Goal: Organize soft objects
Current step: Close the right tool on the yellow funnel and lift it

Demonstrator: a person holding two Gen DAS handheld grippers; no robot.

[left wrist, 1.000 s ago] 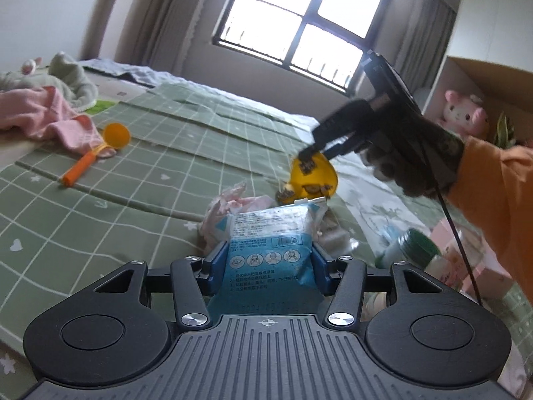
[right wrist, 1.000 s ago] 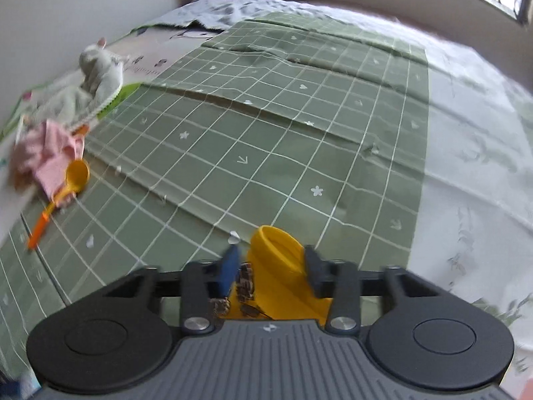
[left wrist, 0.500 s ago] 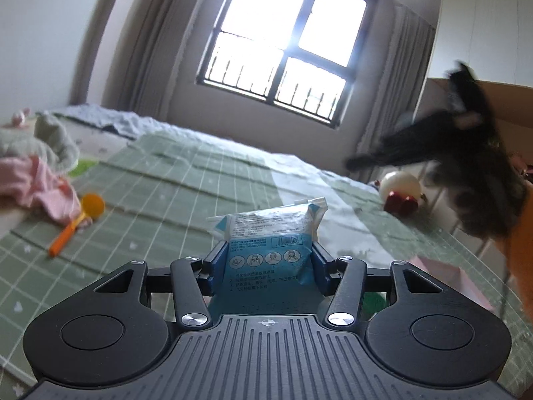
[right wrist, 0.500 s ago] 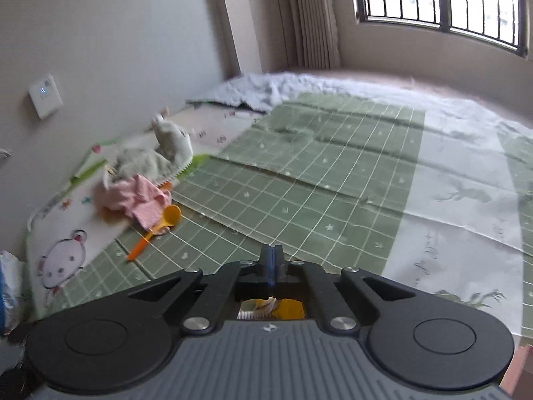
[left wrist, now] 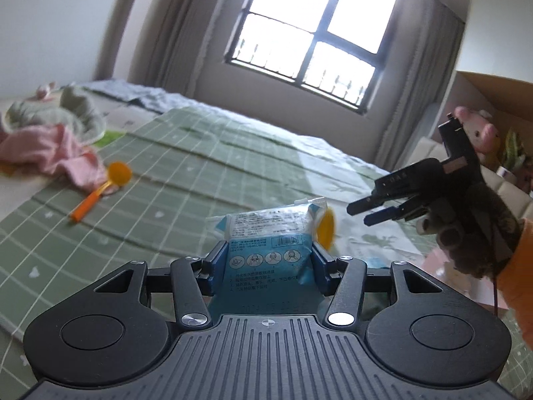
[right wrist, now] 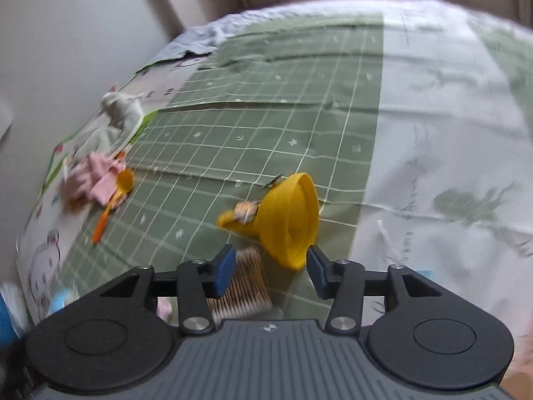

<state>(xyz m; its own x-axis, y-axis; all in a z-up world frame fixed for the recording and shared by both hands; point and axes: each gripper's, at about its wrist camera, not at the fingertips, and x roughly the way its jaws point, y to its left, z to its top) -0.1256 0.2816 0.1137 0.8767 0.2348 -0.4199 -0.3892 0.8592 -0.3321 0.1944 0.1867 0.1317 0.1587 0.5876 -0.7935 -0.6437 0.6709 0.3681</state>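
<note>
- Left wrist view: the left gripper [left wrist: 265, 263] has its fingers [left wrist: 213, 263] squeezed on a blue face mask pack [left wrist: 266, 250], held up over the bed [left wrist: 186, 180]. The right gripper [left wrist: 366, 213] is near the bed's right edge.
- Right wrist view: the right gripper [right wrist: 269, 268] is opening, fingers [right wrist: 224, 268] touching nothing. The yellow funnel [right wrist: 286, 216] looks dropped onto the green blanket [right wrist: 266, 140].
- Next, I think, the pack needs a spot among the soft things, maybe near the pink cloth [right wrist: 93, 180] by the left edge.
</note>
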